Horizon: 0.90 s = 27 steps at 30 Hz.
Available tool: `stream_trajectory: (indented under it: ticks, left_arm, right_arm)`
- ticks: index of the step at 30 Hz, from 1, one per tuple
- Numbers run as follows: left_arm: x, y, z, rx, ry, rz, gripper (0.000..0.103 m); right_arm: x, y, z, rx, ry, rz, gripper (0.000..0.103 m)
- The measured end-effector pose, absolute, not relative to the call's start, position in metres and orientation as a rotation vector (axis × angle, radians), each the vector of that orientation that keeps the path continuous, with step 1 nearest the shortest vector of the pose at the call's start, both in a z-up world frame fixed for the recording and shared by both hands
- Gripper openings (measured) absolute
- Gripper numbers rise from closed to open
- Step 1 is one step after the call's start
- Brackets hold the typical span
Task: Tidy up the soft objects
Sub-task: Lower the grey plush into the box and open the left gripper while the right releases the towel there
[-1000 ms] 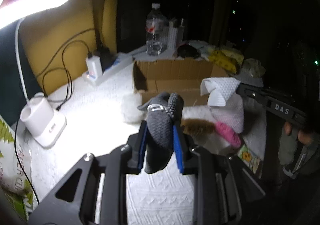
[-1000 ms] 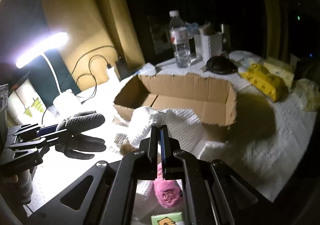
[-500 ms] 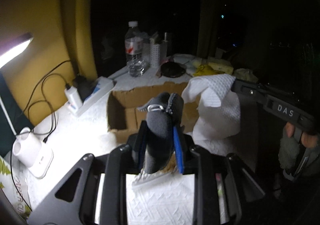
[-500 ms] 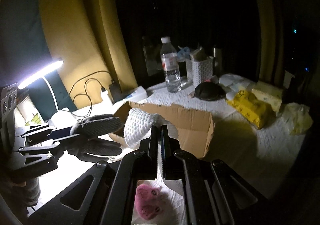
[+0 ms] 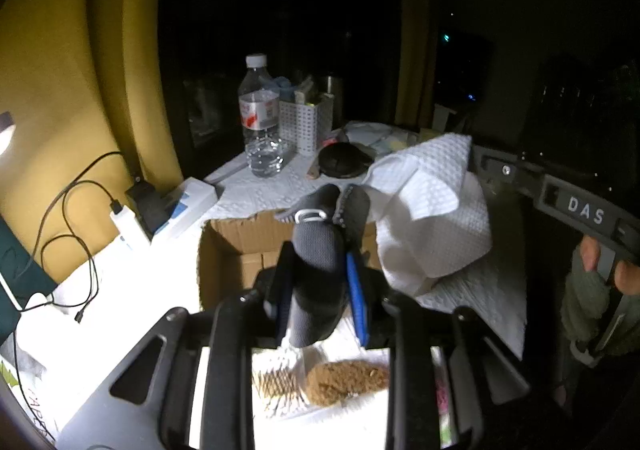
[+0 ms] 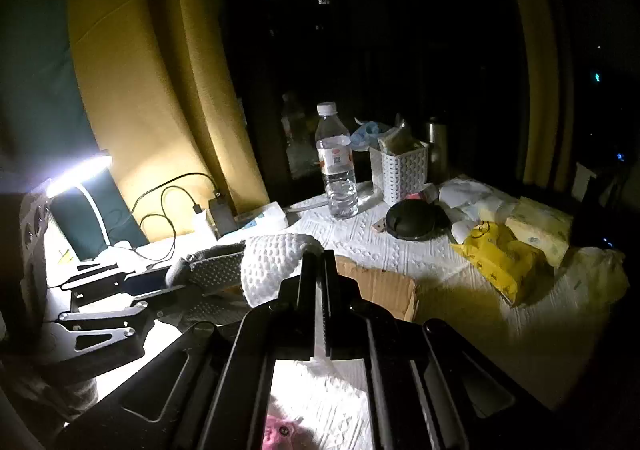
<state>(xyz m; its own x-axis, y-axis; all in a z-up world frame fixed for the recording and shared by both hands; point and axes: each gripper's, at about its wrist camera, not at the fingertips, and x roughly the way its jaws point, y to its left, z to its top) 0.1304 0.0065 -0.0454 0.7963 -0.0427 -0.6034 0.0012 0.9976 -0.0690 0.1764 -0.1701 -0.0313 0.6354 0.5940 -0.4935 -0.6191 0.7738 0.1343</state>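
Note:
My left gripper [image 5: 320,274] is shut on a dark grey glove [image 5: 320,250] with dotted grip fingers, held above the near edge of an open cardboard box [image 5: 224,250]. My right gripper [image 6: 320,262] is shut on a white waffle cloth [image 6: 276,262], which hangs beside the glove over the box [image 6: 380,286]. In the left wrist view the cloth [image 5: 432,206] drapes from the right gripper [image 5: 480,164]. In the right wrist view the left gripper [image 6: 160,282] and glove [image 6: 212,270] sit at left.
A brown fuzzy object [image 5: 344,382], a brush [image 5: 276,386] and a pink plush [image 6: 280,432] lie on the white table cover. Water bottle [image 5: 260,118], white basket [image 5: 306,122], black round object [image 5: 344,160], yellow packs [image 6: 500,258], chargers and cables [image 5: 80,218] stand behind and left.
Both grippers rose and moved forward with the glove and the cloth, from in front of the box to above it. Both stayed shut.

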Motion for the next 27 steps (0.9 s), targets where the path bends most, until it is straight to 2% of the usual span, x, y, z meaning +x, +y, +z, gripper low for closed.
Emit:
stream_trajectory:
  ticks: [27]
  left_arm:
    - [0.206,-0.002,-0.120,-0.107,0.810,-0.011,0.026]
  right_arm:
    - [0.239,-0.160,-0.136,-0.032,0.767,0.687,0.003]
